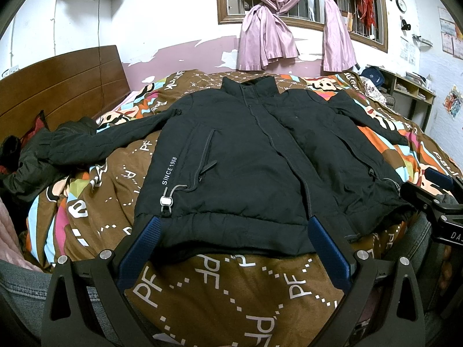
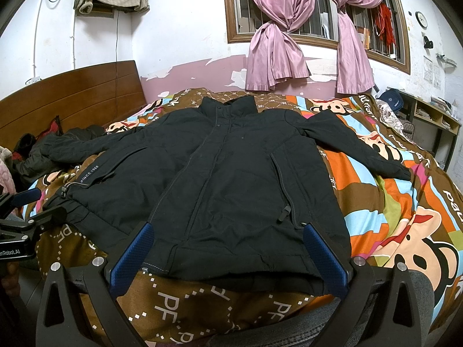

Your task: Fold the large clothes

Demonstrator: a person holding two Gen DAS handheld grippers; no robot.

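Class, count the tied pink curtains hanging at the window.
2: one knotted pink curtain at the window's left half, another to its right; none seems hidden.

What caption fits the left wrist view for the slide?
Open left claw poised at the hem of a black jacket spread front-up on a patterned bedspread, sleeves out.
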